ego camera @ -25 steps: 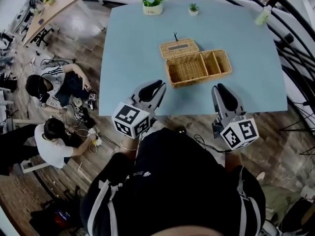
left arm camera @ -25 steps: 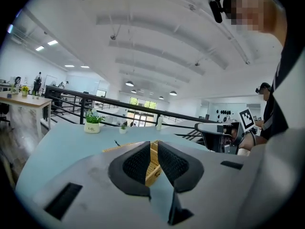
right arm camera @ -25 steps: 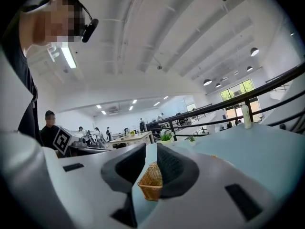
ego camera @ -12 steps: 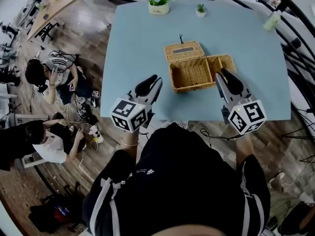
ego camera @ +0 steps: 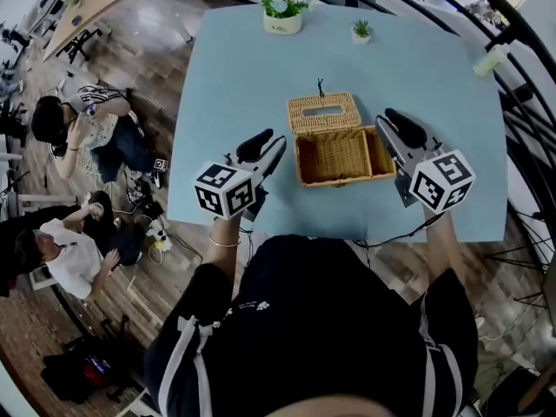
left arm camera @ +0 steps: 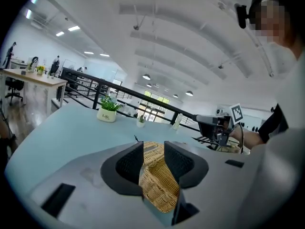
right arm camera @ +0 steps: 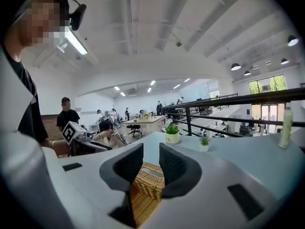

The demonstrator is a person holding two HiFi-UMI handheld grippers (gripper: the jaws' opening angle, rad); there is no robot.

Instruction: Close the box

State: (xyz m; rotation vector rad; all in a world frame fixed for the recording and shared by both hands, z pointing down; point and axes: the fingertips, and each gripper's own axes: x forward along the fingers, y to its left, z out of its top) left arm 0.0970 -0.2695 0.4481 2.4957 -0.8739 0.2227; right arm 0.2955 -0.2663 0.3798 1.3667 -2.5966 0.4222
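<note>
An open wicker box (ego camera: 337,155) sits mid-table on the light blue table (ego camera: 243,76). Its slotted lid (ego camera: 323,113) lies folded back on the far side. My left gripper (ego camera: 264,145) hovers just left of the box. Its jaws are opening with nothing between them, and the box (left arm camera: 159,190) shows beyond the gap. My right gripper (ego camera: 396,125) hangs over the box's right end and hides that part. It stands open, with a box corner (right arm camera: 145,185) visible past its fingers. The left gripper (left arm camera: 153,151) and the right gripper (right arm camera: 151,168) point at each other across the box.
A potted plant (ego camera: 283,11), a smaller pot (ego camera: 362,30) and a bottle (ego camera: 488,59) stand along the table's far edge. A black railing (ego camera: 521,85) runs behind and right of the table. People sit on the wooden floor at left (ego camera: 74,129).
Both grippers have moved forward from the table's near edge to either side of the box. The right one now covers the box's right end.
</note>
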